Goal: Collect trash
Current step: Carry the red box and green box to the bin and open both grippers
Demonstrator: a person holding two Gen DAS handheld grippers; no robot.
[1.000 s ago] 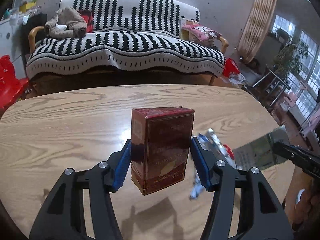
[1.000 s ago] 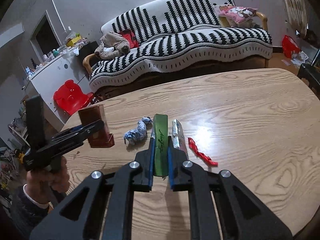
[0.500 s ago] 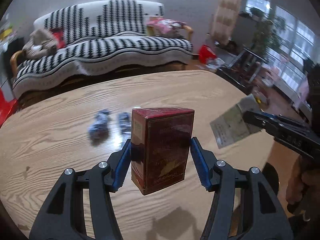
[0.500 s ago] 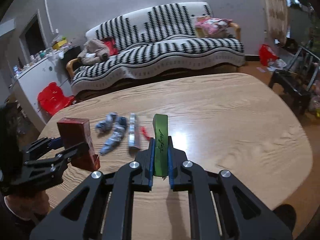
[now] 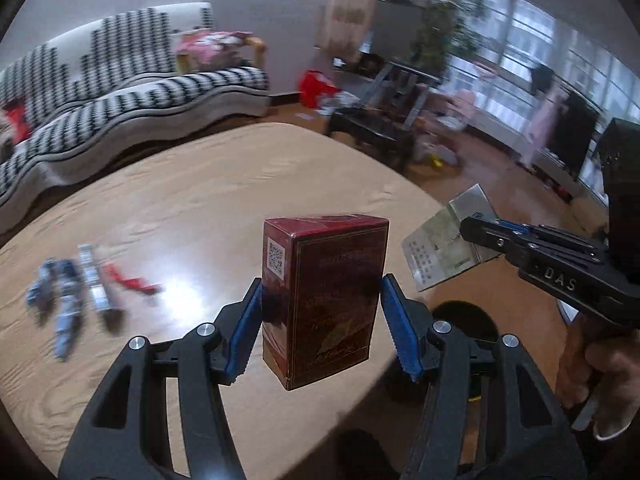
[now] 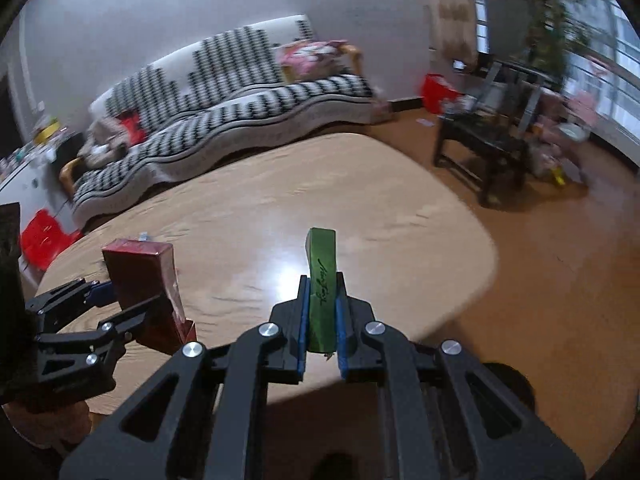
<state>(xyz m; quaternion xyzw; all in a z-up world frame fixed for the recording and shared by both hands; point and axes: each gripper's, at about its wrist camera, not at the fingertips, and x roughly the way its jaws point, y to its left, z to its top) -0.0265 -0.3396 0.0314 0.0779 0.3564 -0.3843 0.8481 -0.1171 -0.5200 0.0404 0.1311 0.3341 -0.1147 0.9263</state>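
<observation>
Left gripper (image 5: 320, 320) clamping red box (image 5: 326, 300), above table (image 5: 240, 184)

Wide open tabletop (image 6: 280, 200) ahead, only crumpled wrappers (image 5: 76, 292) cluttering the left part; dark stool (image 6: 480, 148) off the right edge.

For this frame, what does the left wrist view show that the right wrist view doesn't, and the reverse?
Only the left wrist view shows the trash left on the table: blurred blue and white wrappers, a silvery strip and a red scrap. It also shows the flattened pack's broad printed face. Only the right wrist view shows that pack edge-on, green, and the red stool by the sofa. Both show the left gripper clamped on the dark red box, the right gripper shut on the flattened pack, the table, and the striped sofa.
</observation>
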